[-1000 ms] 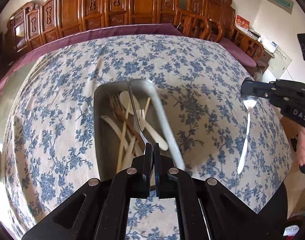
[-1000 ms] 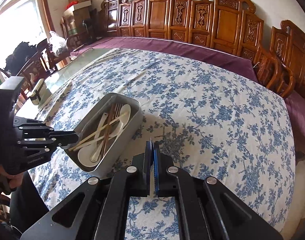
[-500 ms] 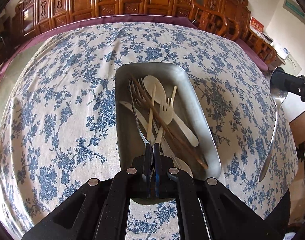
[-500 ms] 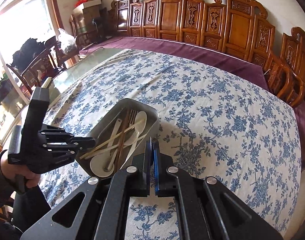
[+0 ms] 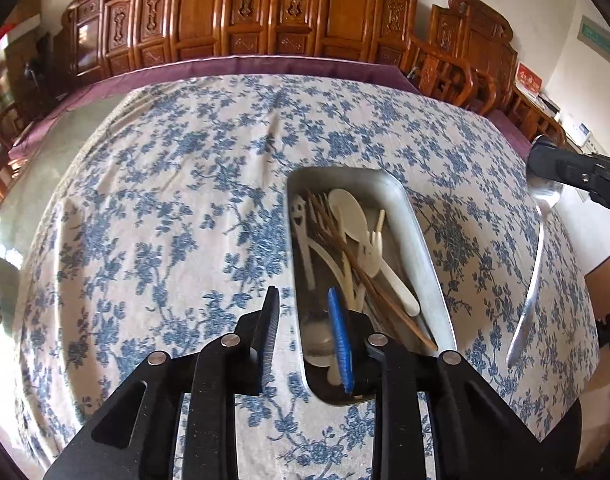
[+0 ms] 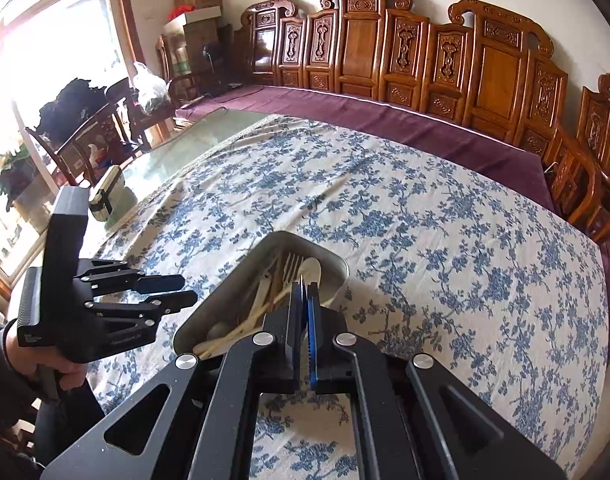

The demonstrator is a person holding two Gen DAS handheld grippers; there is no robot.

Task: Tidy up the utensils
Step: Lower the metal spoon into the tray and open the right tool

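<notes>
- Low in the middle of my left view, my left gripper [image 5: 305, 320] has its jaws opening, with nothing between them.
- Just past its right finger sits the tray [image 5: 421, 240], right of the middle of the frame, on the blue flowered cloth [image 5: 165, 220].
- Lying in the tray are a pale spoon [image 5: 347, 212], brown chopsticks [image 5: 369, 276] and other pale pieces all mixed up.
- Over at the right edge of that view, my right gripper [image 5: 541, 160] pinches the bowl of a metal spoon [image 5: 535, 264]. The spoon hangs down above the cloth, right of the tray and apart from it.
- Down in the middle of my right view, the right jaws sit almost closed on a thin strip of metal.
- Beyond them the tray shows a metal fork [image 6: 291, 266] inside.
- At the left of that view, my left hand [image 6: 45, 364] holds the left gripper beside the tray.
- Along the top stand carved wooden chairs [image 6: 385, 52].
</notes>
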